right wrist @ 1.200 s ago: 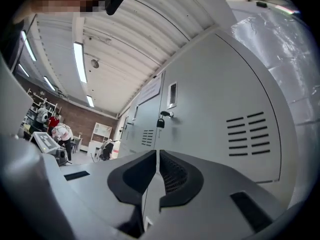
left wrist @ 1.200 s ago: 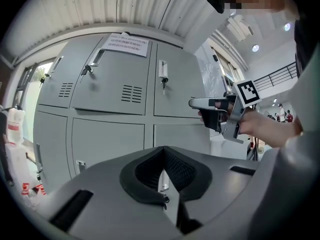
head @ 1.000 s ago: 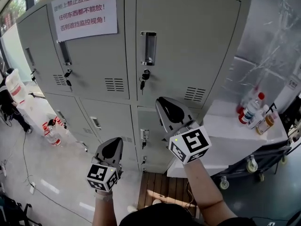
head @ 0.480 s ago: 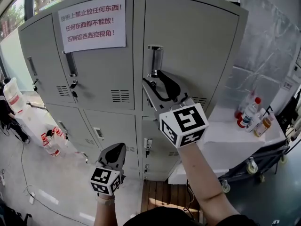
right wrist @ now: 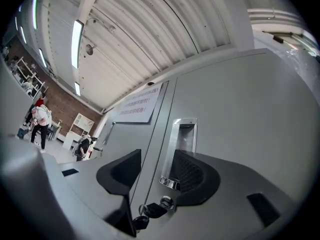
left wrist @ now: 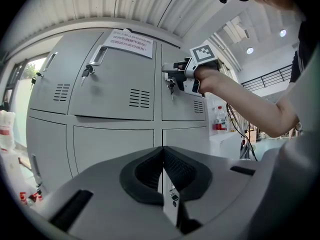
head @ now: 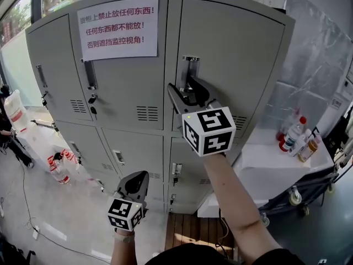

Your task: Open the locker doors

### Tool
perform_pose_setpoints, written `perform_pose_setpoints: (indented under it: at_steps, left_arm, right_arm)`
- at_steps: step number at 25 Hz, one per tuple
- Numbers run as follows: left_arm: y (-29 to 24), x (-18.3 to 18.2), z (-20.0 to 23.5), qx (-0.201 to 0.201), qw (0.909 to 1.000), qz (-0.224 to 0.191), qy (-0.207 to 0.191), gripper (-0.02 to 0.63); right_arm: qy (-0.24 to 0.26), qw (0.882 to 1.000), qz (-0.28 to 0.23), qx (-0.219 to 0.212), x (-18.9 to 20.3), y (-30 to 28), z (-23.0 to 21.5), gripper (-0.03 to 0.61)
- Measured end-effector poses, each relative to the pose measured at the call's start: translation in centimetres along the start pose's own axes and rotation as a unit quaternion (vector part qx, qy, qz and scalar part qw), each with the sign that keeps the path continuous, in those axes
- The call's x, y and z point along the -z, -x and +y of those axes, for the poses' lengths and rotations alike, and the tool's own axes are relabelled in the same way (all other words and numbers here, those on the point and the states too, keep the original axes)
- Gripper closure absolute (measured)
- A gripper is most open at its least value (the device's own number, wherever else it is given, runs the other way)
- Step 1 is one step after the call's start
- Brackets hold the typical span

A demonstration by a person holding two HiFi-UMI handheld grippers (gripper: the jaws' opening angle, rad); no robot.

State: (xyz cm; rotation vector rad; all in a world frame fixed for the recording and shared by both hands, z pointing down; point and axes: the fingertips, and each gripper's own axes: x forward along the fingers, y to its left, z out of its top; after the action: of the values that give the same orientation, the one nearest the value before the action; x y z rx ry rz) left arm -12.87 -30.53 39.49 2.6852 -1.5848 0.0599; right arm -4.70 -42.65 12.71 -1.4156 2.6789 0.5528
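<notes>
Right gripper (head: 185,90) jaws, just opening, clamp nothing; upright handle (head: 190,66) at their twelve o'clock (left gripper (head: 138,180), jaws together, hangs farther off).

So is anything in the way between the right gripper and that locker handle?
No, nothing visible. The right gripper faces the handle close up; its jaws have just been opening, with nothing held between them.

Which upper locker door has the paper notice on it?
The middle door: a white notice with red print sits at its top. The left door and right door carry none.
</notes>
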Motion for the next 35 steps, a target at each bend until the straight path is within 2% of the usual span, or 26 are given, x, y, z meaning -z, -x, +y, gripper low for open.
perform_pose_setpoints:
  at_steps: [6, 12, 18, 25, 35]
  left_arm:
    - [1.1, 0.7, 1.4, -0.015, 0.9997, -0.001, 0.018, 0.597]
    - [1.9, 1.4, 2.3, -0.024, 0.9993, 0.003, 0.028, 0.596]
    - [2.0, 1.5, 1.4, -0.019, 0.9994, 0.003, 0.027, 0.597]
    - [2.3, 1.7, 0.1, -0.008, 0.9996, 0.005, 0.027, 0.597]
    - [3.4, 1.4, -1.7, 0.010, 0.9996, 0.001, 0.025, 0.597]
  right_arm:
    - [-0.005, 1.000, -0.003, 0.021, 0.1, -0.4, -0.1, 0.357]
    - [-0.051, 0.999, -0.010, 0.001, 0.0, 0.0, 0.1, 0.357]
    - [-0.028, 1.000, -0.002, 0.006, -0.4, 1.3, 0.9, 0.364]
    - [0.008, 0.999, 0.005, 0.031, -0.9, 3.6, 1.4, 0.431]
    - [-0.046, 0.999, -0.015, 0.009, -1.6, 6.5, 2.1, 0.468]
